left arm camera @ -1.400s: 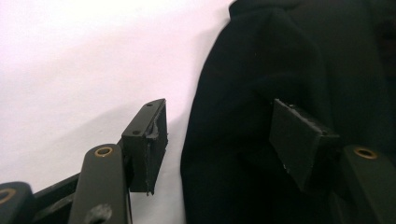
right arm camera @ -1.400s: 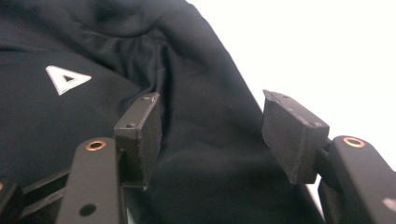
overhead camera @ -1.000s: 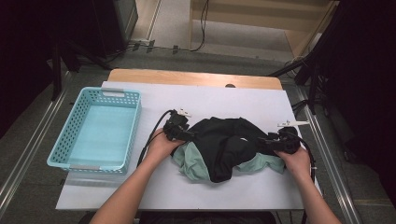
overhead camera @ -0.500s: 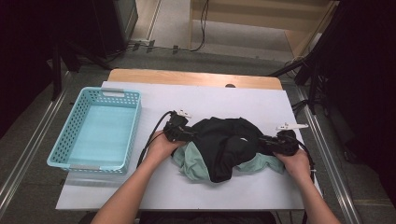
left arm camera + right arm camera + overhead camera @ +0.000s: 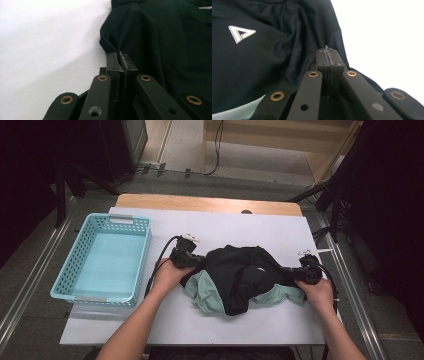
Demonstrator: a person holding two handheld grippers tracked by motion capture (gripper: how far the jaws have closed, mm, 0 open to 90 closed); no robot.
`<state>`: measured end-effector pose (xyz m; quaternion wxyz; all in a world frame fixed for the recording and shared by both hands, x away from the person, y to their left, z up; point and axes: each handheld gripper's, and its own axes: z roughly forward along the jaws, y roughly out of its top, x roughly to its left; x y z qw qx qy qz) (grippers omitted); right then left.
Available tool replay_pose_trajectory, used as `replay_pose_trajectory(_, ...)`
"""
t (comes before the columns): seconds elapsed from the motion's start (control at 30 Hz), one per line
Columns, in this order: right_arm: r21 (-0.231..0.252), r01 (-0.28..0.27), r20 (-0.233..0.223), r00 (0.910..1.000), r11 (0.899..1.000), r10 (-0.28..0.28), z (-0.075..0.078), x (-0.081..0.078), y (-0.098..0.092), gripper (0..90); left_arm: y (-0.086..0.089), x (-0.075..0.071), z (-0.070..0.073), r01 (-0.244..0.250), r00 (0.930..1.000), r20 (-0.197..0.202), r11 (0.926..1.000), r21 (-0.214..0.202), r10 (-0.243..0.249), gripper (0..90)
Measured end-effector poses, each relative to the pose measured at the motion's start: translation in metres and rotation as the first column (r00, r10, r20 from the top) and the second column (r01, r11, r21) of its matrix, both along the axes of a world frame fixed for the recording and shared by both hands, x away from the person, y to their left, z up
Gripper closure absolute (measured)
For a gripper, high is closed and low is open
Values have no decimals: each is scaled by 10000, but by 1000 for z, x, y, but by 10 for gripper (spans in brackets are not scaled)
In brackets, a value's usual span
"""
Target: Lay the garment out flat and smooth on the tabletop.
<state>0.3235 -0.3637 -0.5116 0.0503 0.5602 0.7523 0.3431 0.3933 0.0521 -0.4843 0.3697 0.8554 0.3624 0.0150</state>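
A black garment (image 5: 240,275) with a pale teal lining (image 5: 205,292) lies bunched on the white table (image 5: 240,227). My left gripper (image 5: 202,261) is at its left edge, and its jaws have just been closing. In the left gripper view the gripper (image 5: 120,56) is shut, with a fold of the black garment (image 5: 162,37) pinched at the tips. My right gripper (image 5: 289,272) is at the right edge, and its jaws have likewise just been closing. In the right gripper view the gripper (image 5: 328,51) is shut on the black garment (image 5: 274,62), near a white triangular logo (image 5: 241,33).
A light blue plastic basket (image 5: 142,257) stands on the table to the left of the garment, with nothing in it. Cables trail from both grippers. Bare white table lies behind the garment, and a wooden edge (image 5: 210,202) runs along the far side.
Both hands stay nearly where they were at the garment's two ends. The garment keeps its shape on the table.
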Motion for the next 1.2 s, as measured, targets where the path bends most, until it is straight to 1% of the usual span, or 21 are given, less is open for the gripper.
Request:
replay_pose_trajectory(0.1, -50, 206, 326, 9993, 9998, -204, 8, -1, -2, 876, 2, 1, 3, -91, 9998, 149, 9999, -70, 92, 878)
replay_pose_trajectory(0.2, 70, 465, 634, 9969, 9989, -469, 16, -3, -6, 877, 3, 1, 10, -109, 9988, 467, 9998, -195, 118, 878)
replay_pose_trajectory(0.23, 126, 539, 679, 9962, 9985, -546, 18, -4, -7, 877, 3, 1, 14, -80, 9988, 473, 9997, -240, 91, 879)
replay_pose_trajectory(0.3, 180, 608, 776, 9951, 9980, -621, 23, -4, -9, 878, 3, 2, 18, -101, 9979, 630, 9992, -397, 126, 879)
replay_pose_trajectory(0.4, 149, 683, 976, 9928, 9976, -694, 28, -3, -10, 878, 2, 5, 20, -213, 9972, 700, 9989, -422, 243, 879)
replay_pose_trajectory(0.47, 80, 714, 1084, 9915, 9974, -718, 30, -1, -10, 879, 3, 7, 20, -326, 9971, 673, 9983, -481, 358, 879)
replay_pose_trajectory(0.57, 73, 774, 1133, 9905, 9970, -777, 33, 4, -12, 879, 4, 10, 23, -444, 9961, 734, 9973, -588, 487, 880)
replay_pose_trajectory(0.7, 120, 786, 1183, 9898, 9968, -795, 38, 12, -13, 879, 5, 18, 29, -616, 9969, 445, 9951, -770, 651, 887)
replay_pose_trajectory(0.77, 84, 758, 1277, 9889, 9971, -762, 41, 16, -12, 879, 5, 21, 30, -653, 9968, 422, 9956, -674, 682, 888)
replay_pose_trajectory(0.8, 73, 726, 1300, 9888, 9973, -729, 42, 19, -12, 879, 5, 23, 31, -709, 9967, 347, 9947, -751, 736, 889)
replay_pose_trajectory(0.9, 103, 762, 1304, 9885, 9970, -769, 44, 27, -13, 879, 4, 28, 35, -841, 9954, 389, 9935, -763, 872, 889)
replay_pose_trajectory(1.07, 58, 787, 1275, 9887, 9969, -788, 47, 43, -14, 880, 4, 38, 38, -1052, 9931, 457, 9925, -630, 1081, 890)
replay_pose_trajectory(1.2, -44, 798, 1237, 9892, 9968, -787, 47, 55, -12, 880, 5, 48, 37, -1328, 9901, 366, 9883, -750, 1358, 890)
